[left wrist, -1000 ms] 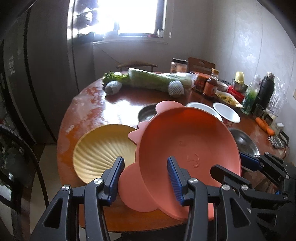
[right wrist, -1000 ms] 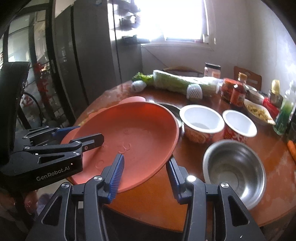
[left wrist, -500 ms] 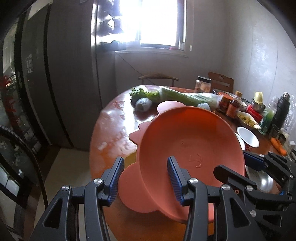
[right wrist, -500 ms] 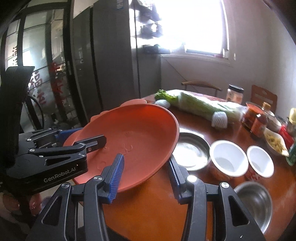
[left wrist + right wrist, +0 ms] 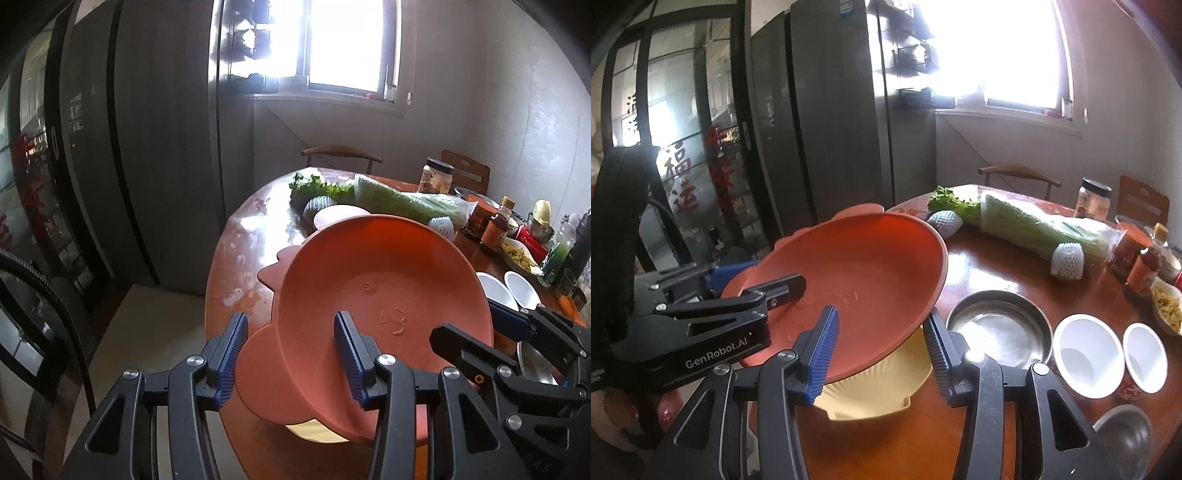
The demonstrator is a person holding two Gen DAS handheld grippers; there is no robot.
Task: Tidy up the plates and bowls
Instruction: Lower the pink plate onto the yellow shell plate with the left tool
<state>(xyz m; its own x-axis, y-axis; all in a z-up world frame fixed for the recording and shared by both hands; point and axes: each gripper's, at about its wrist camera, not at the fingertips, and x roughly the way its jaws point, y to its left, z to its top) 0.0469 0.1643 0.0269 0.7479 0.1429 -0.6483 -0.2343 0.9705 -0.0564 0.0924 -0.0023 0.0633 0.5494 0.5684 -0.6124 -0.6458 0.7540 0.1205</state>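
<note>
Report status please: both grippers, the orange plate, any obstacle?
Left gripper and right gripper both clamped on orange plate. Plate tilted, above yellow plate. Steel dish close beside.

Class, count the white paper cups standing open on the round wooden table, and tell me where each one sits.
2. The larger white paper cup stands right of the shallow steel dish; the smaller white paper cup stands just right of that. Others may be hidden behind the orange plate.
</note>
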